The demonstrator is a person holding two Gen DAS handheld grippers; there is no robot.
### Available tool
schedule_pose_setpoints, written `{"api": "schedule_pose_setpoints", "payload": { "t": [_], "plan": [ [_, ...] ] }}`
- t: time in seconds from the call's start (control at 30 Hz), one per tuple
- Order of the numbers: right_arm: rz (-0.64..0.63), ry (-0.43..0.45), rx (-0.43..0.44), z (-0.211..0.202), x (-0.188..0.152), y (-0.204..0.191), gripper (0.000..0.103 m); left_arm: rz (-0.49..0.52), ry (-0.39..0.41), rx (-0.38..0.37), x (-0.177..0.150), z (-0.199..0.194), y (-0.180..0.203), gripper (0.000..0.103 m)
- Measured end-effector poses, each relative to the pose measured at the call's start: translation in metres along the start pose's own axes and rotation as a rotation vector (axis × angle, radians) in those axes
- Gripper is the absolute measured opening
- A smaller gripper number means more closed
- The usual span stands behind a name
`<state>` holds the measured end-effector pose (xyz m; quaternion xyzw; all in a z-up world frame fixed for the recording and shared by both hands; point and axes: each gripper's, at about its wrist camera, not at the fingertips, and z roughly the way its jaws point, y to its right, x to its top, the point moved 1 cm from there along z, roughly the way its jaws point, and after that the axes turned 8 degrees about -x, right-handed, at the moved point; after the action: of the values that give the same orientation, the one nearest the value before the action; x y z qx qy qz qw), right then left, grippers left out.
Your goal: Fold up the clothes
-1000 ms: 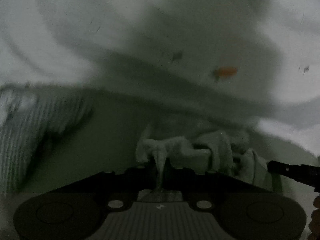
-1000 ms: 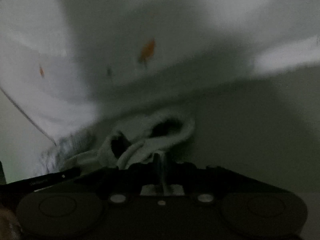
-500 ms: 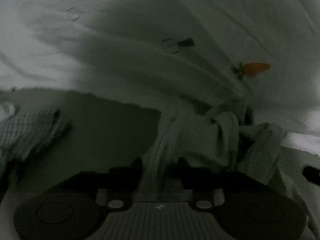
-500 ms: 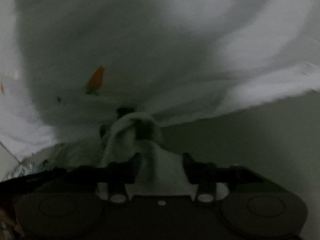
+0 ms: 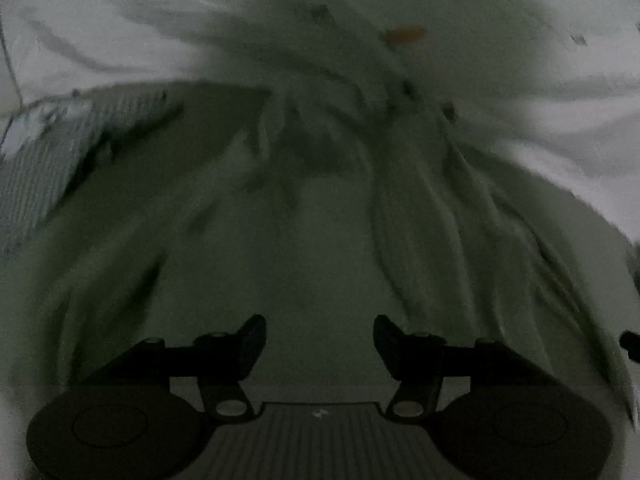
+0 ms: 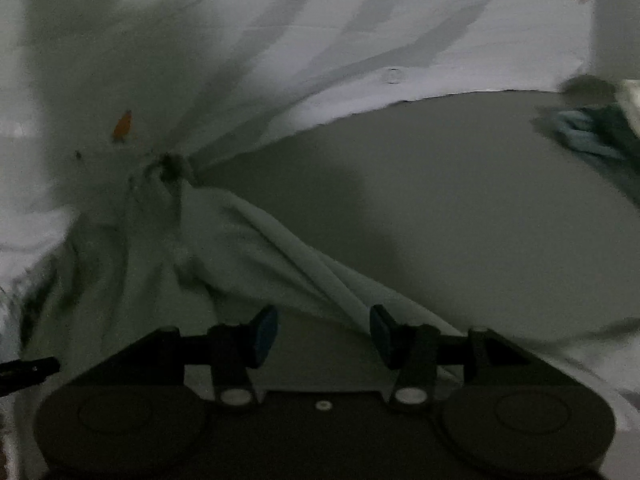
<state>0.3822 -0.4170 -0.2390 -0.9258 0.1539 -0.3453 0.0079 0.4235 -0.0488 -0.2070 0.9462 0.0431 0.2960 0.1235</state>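
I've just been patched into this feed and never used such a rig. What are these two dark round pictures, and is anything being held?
Each picture comes from a fisheye camera on a hand-held two-finger gripper, looking forward along its fingers. One shows the left gripper, the other the right gripper. Both are open, with nothing between the fingers. Ahead of each lies a pale bunched garment on a greyish surface, partly on a white sheet with small orange prints. Dark teal cloth sits at the far right.

Left claw (image 5: 319,340) and right claw (image 6: 323,334), both spread wide, empty.
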Motion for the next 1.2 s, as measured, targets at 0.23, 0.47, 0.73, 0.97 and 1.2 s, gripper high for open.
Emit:
{"api": "schedule_pose_setpoints", "payload": {
  "t": [0.23, 0.47, 0.73, 0.97, 1.2],
  "plan": [
    [-0.198, 0.047, -0.229, -0.037, -0.044, 0.048, 0.052, -0.023, -0.081, 0.005, -0.078, -0.032, 0.05, 0.068],
    [-0.436, 0.035, -0.297, -0.014, -0.065, 0.084, 0.052, -0.01, -0.096, 0.041, -0.092, -0.025, 0.064, 0.068],
    [-0.465, 0.02, -0.291, 0.005, -0.053, 0.096, 0.054, -0.028, -0.016, 0.083, -0.071, -0.013, 0.072, 0.074],
    [-0.444, -0.042, -0.196, 0.004, -0.016, 0.104, 0.007, -0.008, -0.063, 0.139, -0.071, 0.008, 0.07, 0.075],
    [-0.25, 0.061, -0.234, 0.013, 0.068, 0.148, 0.015, 0.021, -0.09, 0.139, -0.068, 0.02, 0.071, 0.084]
  ]
}}
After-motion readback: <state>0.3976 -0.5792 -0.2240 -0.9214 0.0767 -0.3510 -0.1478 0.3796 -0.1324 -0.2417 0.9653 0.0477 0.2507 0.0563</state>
